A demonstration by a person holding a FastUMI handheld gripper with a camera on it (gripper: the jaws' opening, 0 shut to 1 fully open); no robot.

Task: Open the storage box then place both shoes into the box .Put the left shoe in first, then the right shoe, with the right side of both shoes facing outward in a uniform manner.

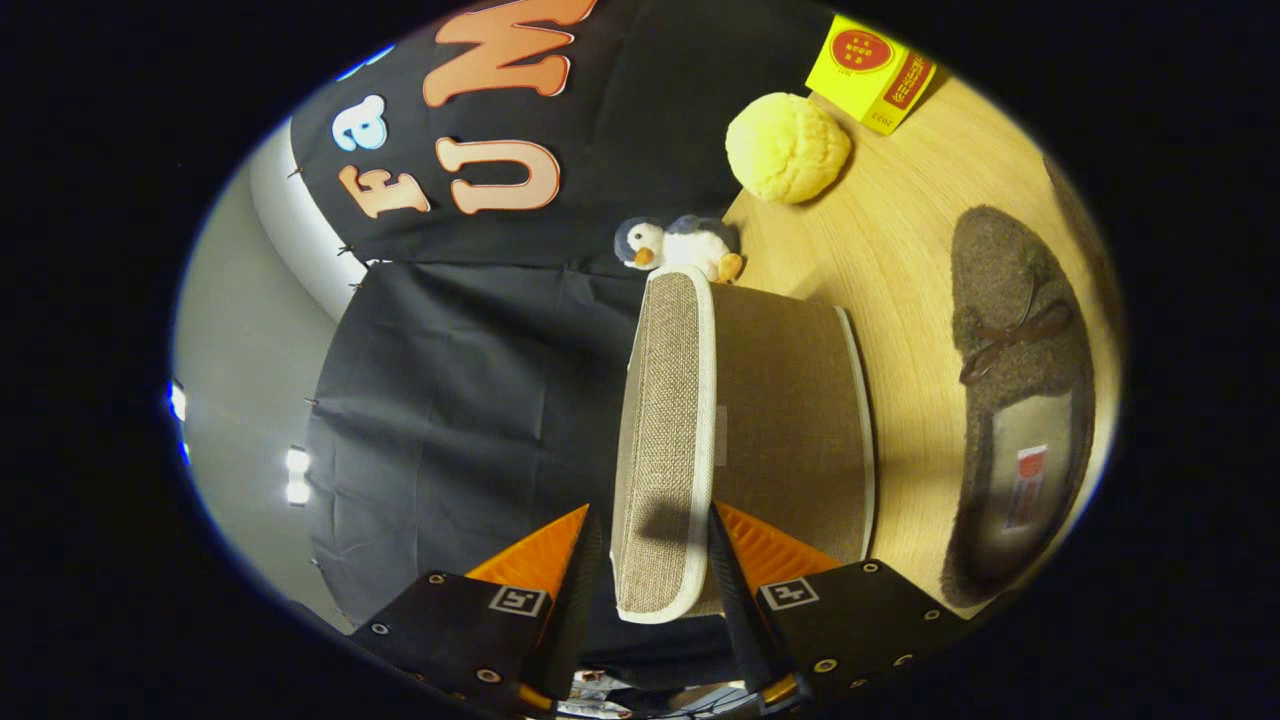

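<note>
Wooden bench [900, 250] carries storage box [790, 400] and shoe [1020, 400]; tongs [650, 560] straddle box lid [665, 440], contact unclear.

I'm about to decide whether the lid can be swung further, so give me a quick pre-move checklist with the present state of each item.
1. Gripper straddles the storage box lid, a finger on each side: ok.
2. Both fingers pressing firmly on the lid: cannot tell; slight gaps seem to show.
3. Lid raised off the storage box: ok, it stands edge-on between the fingers.
4. Box interior free for shoes: cannot tell, hidden.
5. Brown shoe lies on the wooden table beside the box, out of the lid's way: ok.
6. Plush penguin and yellow ball sit beyond the box, apart from it: ok.
</note>
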